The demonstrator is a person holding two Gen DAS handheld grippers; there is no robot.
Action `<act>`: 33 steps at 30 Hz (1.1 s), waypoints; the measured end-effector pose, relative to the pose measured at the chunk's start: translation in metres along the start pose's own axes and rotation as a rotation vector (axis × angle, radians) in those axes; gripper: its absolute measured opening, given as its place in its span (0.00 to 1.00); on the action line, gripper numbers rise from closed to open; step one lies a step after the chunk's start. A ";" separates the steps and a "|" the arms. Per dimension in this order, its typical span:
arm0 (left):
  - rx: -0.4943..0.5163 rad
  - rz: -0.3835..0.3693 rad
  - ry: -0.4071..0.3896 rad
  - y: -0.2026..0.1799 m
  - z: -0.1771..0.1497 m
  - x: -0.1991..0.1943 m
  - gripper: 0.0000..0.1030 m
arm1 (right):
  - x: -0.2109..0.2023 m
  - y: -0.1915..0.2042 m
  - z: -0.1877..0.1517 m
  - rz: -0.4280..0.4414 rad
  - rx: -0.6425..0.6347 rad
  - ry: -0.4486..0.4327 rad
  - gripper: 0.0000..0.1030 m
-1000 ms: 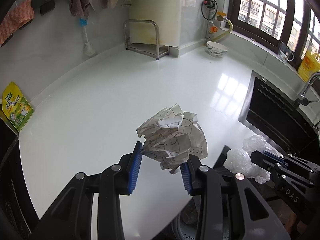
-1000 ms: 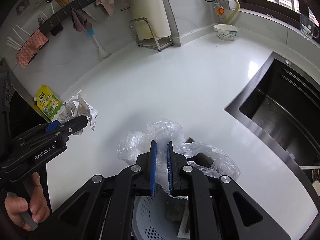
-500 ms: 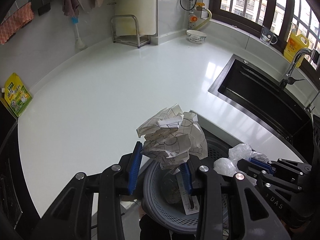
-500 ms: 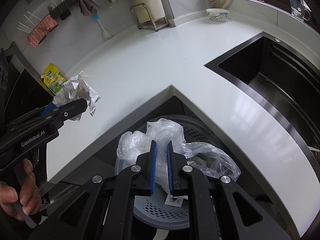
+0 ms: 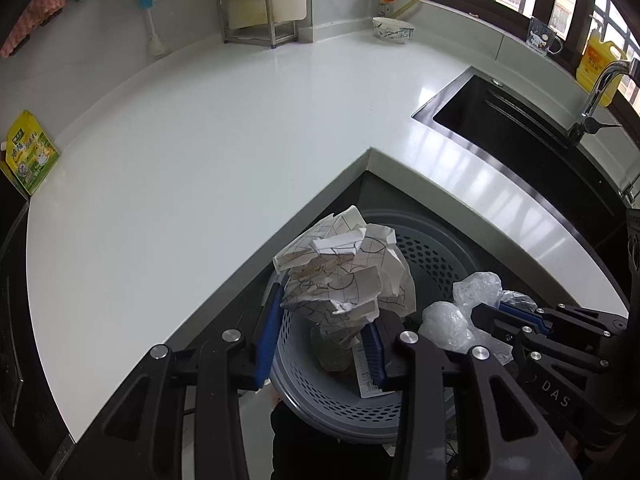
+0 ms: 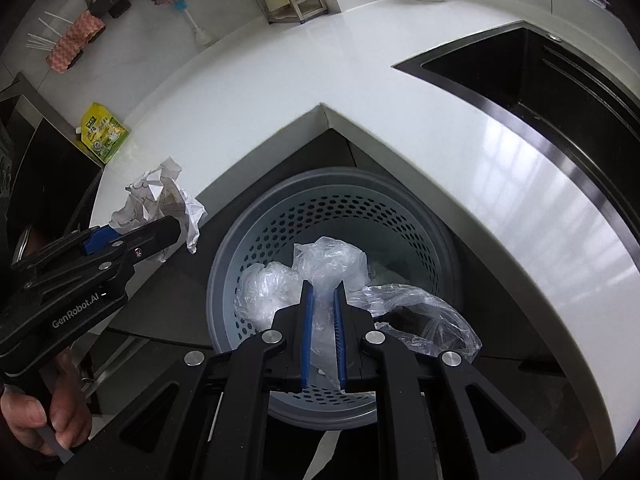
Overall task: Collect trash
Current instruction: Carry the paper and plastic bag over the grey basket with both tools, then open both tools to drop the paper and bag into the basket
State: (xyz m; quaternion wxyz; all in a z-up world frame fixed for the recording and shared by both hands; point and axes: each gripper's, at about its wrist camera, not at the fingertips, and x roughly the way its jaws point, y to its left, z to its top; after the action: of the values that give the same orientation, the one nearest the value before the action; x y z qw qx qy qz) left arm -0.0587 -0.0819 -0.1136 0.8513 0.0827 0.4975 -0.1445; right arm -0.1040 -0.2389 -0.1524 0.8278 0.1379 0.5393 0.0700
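Observation:
My left gripper (image 5: 322,316) is shut on a crumpled ball of printed paper (image 5: 344,272) and holds it over the left rim of a grey perforated bin (image 5: 432,248) below the counter corner. My right gripper (image 6: 323,300) is shut on a clear plastic bag (image 6: 332,260) and holds it above the bin's (image 6: 280,232) mouth. The paper ball (image 6: 160,200) and left gripper (image 6: 104,236) show at the left of the right wrist view. The plastic bag (image 5: 468,300) shows at the right of the left wrist view. Some trash lies inside the bin.
A white L-shaped counter (image 5: 200,152) surrounds the bin. A black sink (image 5: 512,128) with a tap is at the right. A yellow-green pouch (image 5: 28,152) lies at the counter's left end. A bowl (image 5: 394,30) and metal rack (image 5: 256,16) stand at the back.
Both grippers have pulled back from over the counter to above the bin, each still holding its trash. The bin has come fully into view beneath them.

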 end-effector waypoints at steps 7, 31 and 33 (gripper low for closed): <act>-0.014 0.020 0.034 -0.001 -0.009 0.015 0.38 | 0.029 -0.010 -0.010 -0.006 0.007 0.066 0.10; -0.073 0.060 0.021 0.006 -0.009 -0.013 0.74 | -0.001 -0.019 -0.010 -0.033 0.044 0.039 0.49; -0.074 0.062 0.020 0.007 -0.008 -0.015 0.74 | -0.005 -0.018 -0.011 -0.033 0.045 0.038 0.50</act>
State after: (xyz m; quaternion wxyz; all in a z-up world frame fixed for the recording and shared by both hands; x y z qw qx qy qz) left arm -0.0702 -0.0706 -0.1041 0.8529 0.0677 0.5082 -0.0988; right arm -0.1163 -0.2557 -0.1574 0.8150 0.1461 0.5587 0.0470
